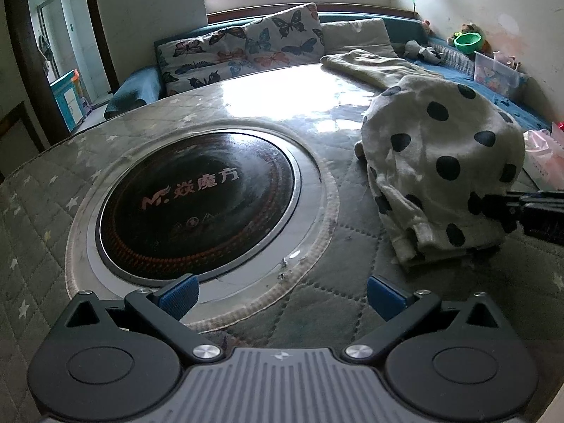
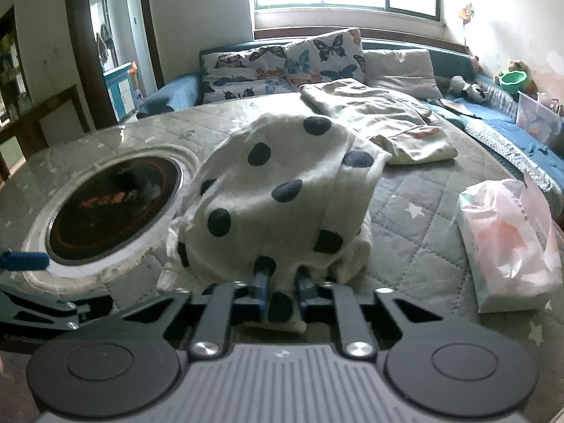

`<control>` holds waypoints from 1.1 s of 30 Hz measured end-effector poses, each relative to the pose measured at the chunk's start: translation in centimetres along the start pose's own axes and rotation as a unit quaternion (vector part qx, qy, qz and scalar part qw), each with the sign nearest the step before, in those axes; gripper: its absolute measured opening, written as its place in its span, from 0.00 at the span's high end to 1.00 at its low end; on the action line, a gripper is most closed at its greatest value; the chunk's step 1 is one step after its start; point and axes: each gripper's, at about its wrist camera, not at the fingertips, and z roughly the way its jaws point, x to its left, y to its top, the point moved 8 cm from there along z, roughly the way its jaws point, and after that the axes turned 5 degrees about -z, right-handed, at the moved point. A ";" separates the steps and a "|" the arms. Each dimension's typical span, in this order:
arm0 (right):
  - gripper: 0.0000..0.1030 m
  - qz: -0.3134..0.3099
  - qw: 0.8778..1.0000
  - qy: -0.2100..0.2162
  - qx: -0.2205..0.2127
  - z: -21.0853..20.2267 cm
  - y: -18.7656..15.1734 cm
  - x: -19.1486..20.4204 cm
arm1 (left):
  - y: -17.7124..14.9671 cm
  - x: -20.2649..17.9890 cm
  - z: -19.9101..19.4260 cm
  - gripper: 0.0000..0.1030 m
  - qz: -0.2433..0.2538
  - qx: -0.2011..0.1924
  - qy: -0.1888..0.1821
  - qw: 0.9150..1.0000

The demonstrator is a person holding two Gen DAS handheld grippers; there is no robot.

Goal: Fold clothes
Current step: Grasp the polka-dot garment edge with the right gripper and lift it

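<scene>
A cream garment with large dark polka dots (image 2: 282,190) is seen bunched into a raised, tent-like heap on the quilted grey table cover (image 2: 423,211), just right of the round black cooktop (image 1: 197,201) set into the table. The fabric looks soft and fleecy, creased in loose folds, with a doubled hem edge showing at its near lower side in the left wrist view (image 1: 440,179). The right gripper (image 2: 283,287) is closed down on the near edge of the garment, its blue fingers (image 2: 262,282) pressed close with a fold of dotted cloth pinched between them; the cloth is lifted from that pinch and drapes away over the rest of the heap. The left gripper (image 1: 282,298) is held wide open above the near rim of the cooktop, with nothing between its blue pads (image 1: 179,296); it is well apart from the garment. A second, plain cream garment (image 2: 380,120) is laid flat farther back on the table, touching the dotted one at its far edge. A pink-and-white plastic packet (image 2: 507,243) is noted on the table to the right. Butterfly-print cushions (image 1: 246,49) are set on the blue bench behind.
</scene>
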 end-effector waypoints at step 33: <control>0.60 -0.077 0.985 0.133 -0.073 -7.9 3.2 5.9 | 0.2 -0.4 -0.8 0.00 0.006 -0.012 -0.046 0.999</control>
